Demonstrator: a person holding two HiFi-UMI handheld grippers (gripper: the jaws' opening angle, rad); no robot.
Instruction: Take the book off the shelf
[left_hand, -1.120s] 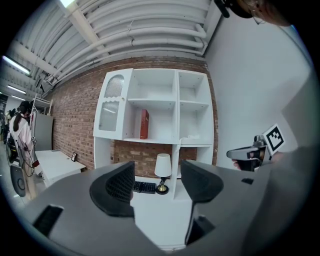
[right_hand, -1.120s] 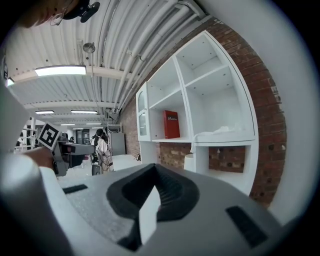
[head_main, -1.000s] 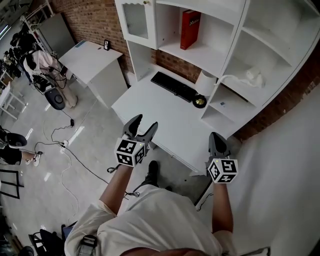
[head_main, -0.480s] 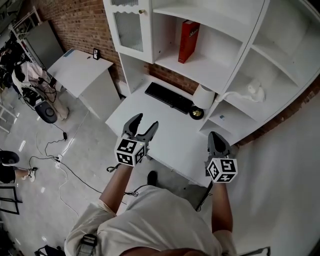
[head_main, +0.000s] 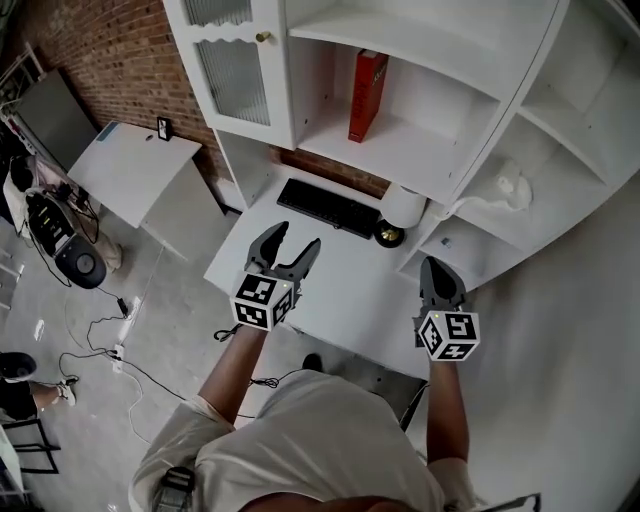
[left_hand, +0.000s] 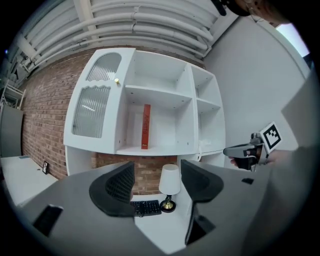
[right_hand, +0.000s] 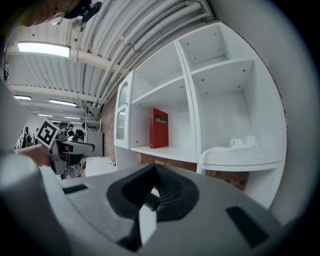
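Closer to the shelf (head_main: 405, 152) have been brought the left gripper (head_main: 294, 240), fingers spread, and the right gripper (head_main: 437, 268), fingers pressed together; the book (head_main: 366, 96) is stood upright there.

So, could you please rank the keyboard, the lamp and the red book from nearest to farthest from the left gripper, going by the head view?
1. Keyboard, on the desk just ahead of the left gripper.
2. Lamp, further right on the desk.
3. Red book, upright on the shelf above.

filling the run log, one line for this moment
left tool: open, empty | right tool: shut, empty | red book: upright on shelf, untouched
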